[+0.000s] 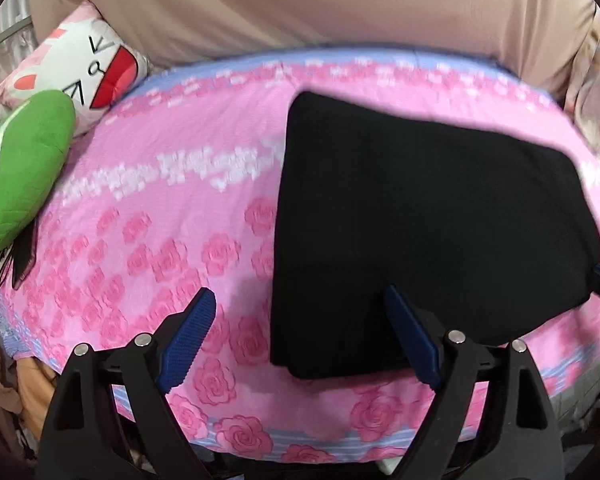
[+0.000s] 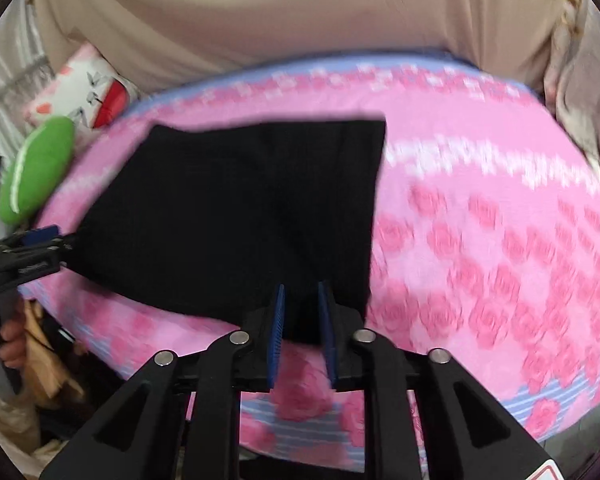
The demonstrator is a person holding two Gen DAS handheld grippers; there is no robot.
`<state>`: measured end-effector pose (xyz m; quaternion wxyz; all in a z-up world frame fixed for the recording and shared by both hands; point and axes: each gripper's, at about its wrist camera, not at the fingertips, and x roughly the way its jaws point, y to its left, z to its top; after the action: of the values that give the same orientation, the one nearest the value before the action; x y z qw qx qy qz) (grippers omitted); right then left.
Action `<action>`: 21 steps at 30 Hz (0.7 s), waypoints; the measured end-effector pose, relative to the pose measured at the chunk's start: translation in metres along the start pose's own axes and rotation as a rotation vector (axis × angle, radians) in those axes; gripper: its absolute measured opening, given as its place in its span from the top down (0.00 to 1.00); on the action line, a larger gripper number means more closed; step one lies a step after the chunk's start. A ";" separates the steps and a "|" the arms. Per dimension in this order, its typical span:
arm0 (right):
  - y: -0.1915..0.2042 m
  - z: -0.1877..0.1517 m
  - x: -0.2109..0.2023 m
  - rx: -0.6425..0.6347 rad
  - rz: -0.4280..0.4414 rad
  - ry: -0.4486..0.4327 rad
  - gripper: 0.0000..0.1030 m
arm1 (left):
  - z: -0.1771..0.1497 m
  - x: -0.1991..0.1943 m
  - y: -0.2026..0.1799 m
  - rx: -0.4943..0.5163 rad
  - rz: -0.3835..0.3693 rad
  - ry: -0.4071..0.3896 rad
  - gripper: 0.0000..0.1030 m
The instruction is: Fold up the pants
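Both ends: pants (image 2: 240, 216) pinched in right gripper (image 2: 302, 300), left gripper (image 1: 300, 300) astride edge

Left hand-held gripper (image 1: 300, 312) with black plastic A-shaped arms, ribbed blue pads on the fingers (image 1: 194, 326), round silver pivot screws, right hand-held gripper (image 2: 302, 304) of the same black build, narrow blue pads, a red-and-white label at its base, person's hand (image 2: 10, 344) on a grey handle.

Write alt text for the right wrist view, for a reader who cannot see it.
The right gripper has its blue-padded jaws nearly closed on the near edge of folded black pants lying on a pink rose-print bedspread. A green plush and a pillow sit at far left.
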<state>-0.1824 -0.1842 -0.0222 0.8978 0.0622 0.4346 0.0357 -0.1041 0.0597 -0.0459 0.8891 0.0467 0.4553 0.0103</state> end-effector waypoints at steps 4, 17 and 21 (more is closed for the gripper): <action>-0.006 0.000 -0.010 0.060 0.044 -0.026 0.90 | -0.002 -0.002 0.004 -0.026 -0.013 -0.005 0.17; -0.015 0.001 -0.030 0.101 0.081 -0.032 0.58 | -0.002 -0.021 0.004 -0.025 -0.007 -0.011 0.13; -0.017 0.006 -0.036 0.111 0.059 -0.053 0.33 | -0.003 -0.028 0.002 -0.022 -0.027 -0.002 0.08</action>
<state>-0.2000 -0.2060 0.0073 0.9028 0.1257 0.4097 0.0363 -0.1225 0.0602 -0.0248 0.8900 0.0310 0.4549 0.0033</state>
